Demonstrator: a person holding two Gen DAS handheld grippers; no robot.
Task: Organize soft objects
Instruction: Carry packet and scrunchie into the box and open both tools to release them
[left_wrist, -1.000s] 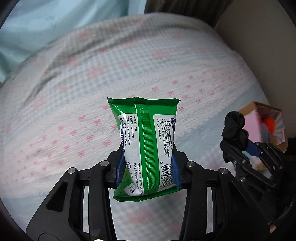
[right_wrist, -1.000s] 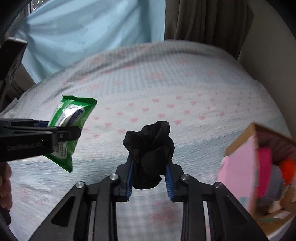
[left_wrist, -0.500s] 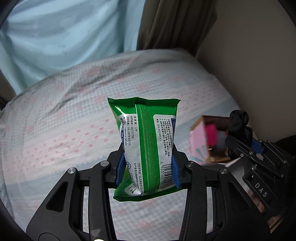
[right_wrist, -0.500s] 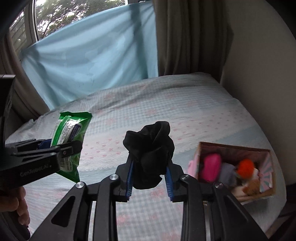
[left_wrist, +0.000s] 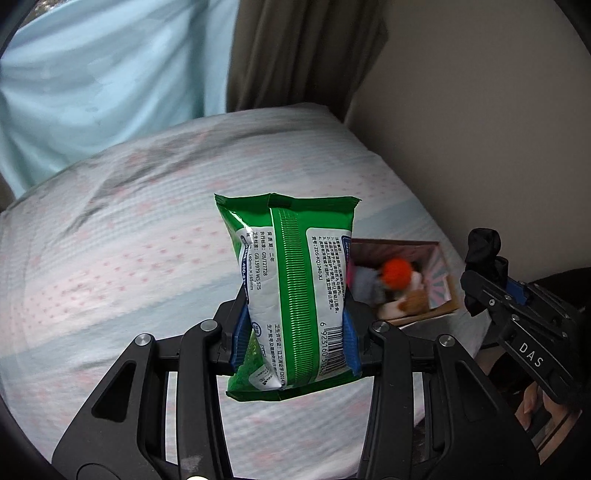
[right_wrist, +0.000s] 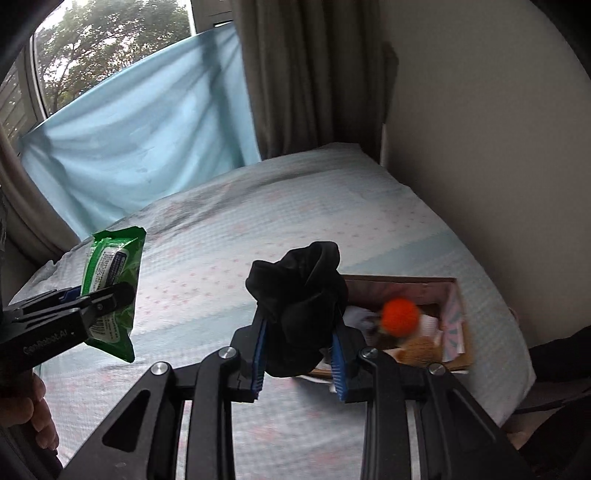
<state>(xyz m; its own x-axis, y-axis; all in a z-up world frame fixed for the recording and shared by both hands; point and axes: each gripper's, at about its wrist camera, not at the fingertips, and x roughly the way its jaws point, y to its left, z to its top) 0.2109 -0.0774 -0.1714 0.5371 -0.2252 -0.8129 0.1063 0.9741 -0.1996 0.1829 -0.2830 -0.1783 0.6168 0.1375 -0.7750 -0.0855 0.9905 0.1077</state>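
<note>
Two grips are seen: in the left view the left gripper (left_wrist: 293, 334) is clamped on a green pack (left_wrist: 291, 295) above the bed (left_wrist: 110, 258), the box (left_wrist: 439, 273) at three o'clock, while in the right view the right gripper (right_wrist: 298, 363) is closed on a black cloth (right_wrist: 299, 306), the box (right_wrist: 456, 325) at three o'clock.
</note>
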